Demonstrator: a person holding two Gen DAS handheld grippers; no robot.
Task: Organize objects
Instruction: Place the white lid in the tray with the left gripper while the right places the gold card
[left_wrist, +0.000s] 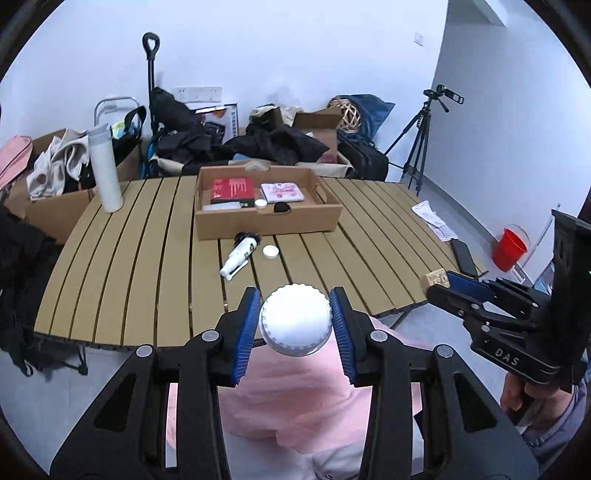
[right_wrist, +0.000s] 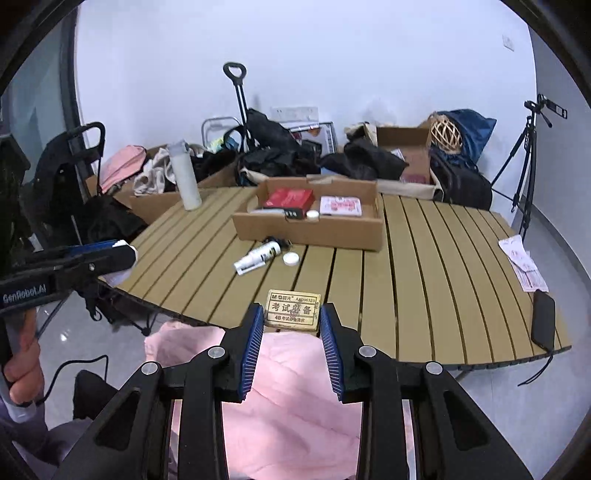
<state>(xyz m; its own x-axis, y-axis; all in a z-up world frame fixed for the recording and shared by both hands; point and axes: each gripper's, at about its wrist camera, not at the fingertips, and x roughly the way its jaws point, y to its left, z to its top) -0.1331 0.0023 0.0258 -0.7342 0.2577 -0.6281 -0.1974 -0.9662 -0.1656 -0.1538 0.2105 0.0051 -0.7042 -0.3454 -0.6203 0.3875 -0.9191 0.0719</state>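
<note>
Left gripper (left_wrist: 294, 320): jaws clamped on white ribbed jar (left_wrist: 294, 320).
Right gripper (right_wrist: 291, 325): jaws gripping yellow eraser (right_wrist: 293, 312).
Cardboard box (right_wrist: 310, 230): far, straight ahead on desk (right_wrist: 424, 280).

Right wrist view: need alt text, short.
The right gripper is closed on a small yellow-brown eraser box above the near edge of a slatted table. Beyond lie a white bottle, a white cap, and an open cardboard box holding items.
</note>
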